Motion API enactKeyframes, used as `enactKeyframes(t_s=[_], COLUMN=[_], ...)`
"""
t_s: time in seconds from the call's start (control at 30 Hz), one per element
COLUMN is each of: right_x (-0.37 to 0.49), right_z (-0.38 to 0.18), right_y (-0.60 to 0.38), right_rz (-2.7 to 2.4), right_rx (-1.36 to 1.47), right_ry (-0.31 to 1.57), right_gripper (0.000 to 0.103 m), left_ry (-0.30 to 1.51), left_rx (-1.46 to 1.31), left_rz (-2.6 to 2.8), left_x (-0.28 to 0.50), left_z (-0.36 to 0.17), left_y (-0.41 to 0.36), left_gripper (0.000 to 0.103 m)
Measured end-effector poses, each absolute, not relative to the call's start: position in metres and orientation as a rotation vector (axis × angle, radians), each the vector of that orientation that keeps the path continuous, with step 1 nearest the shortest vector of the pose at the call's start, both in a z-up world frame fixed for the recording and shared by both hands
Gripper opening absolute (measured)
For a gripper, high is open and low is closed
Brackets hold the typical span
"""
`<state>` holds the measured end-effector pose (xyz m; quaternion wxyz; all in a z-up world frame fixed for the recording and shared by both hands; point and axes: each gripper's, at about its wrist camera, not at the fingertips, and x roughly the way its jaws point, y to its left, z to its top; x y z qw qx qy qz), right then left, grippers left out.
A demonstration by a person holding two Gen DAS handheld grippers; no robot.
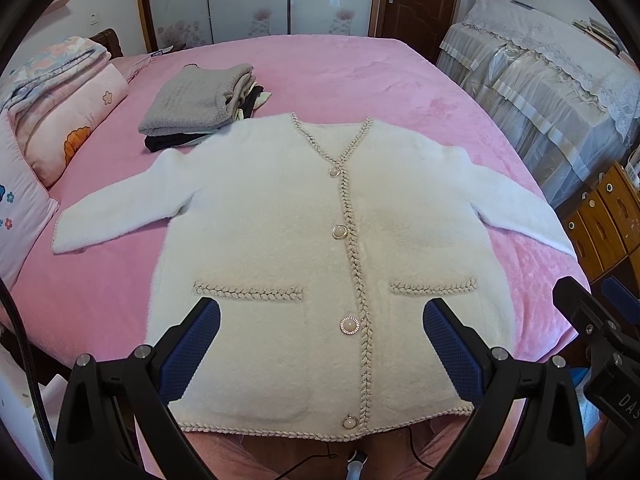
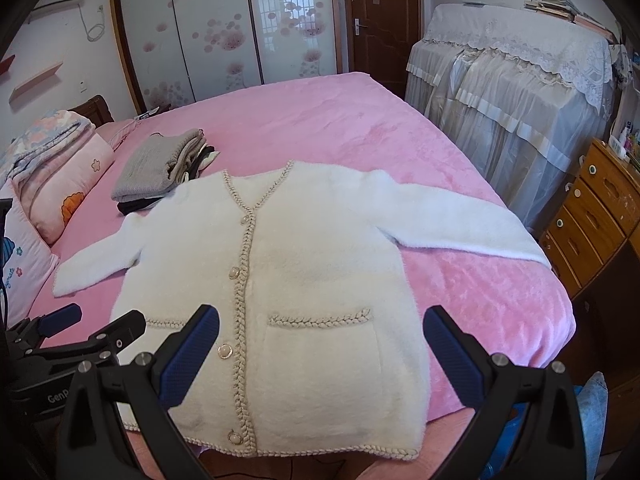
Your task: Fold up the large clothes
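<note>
A fluffy white cardigan [image 1: 280, 208] with braided beige trim and pearl buttons lies flat, front up, on the pink bed [image 1: 320, 68], both sleeves spread out sideways. It also shows in the right wrist view [image 2: 320, 256]. My left gripper [image 1: 321, 320] is open and empty, hovering above the cardigan's lower hem between the two pockets. My right gripper [image 2: 321, 328] is open and empty above the right pocket. The right gripper also shows at the right edge of the left wrist view [image 1: 592, 304], and the left gripper at the left of the right wrist view [image 2: 100, 322].
A stack of folded clothes [image 1: 196, 104], grey sweater on top, sits behind the cardigan's left shoulder. Pillows and a folded quilt [image 1: 60, 100] line the bed's left side. A lace-covered piece of furniture [image 2: 516, 92] and a wooden drawer chest [image 2: 592, 220] stand at the right.
</note>
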<state>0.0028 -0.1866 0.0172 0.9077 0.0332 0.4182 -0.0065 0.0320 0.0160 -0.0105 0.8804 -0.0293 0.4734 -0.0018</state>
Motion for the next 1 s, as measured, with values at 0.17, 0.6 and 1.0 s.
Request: enactKeyframes(t_s=[0.17,0.6,1.0], right_x=[0.006,0.01,0.014], right_z=[0.013,0.009,0.009], right_y=[-0.188,-0.189,-0.19], right_rz=[-0.015,-0.008,0.002], right_rx=[0.075,0.087,0.091], right_ry=[0.868,0.873,0.87], right_gripper=[0.102,0.102,0.102], left_ry=[0.986,0.991,0.995], left_rx=[-0.052,-0.049,-0.052], left_rz=[-0.004,-0.004,-0.004], left_x=[0.034,0.043,0.048], left_z=[-0.011,-0.014,-0.014], left_y=[0.013,0.01,0.004], left_gripper=[0.101,0.101,0.101])
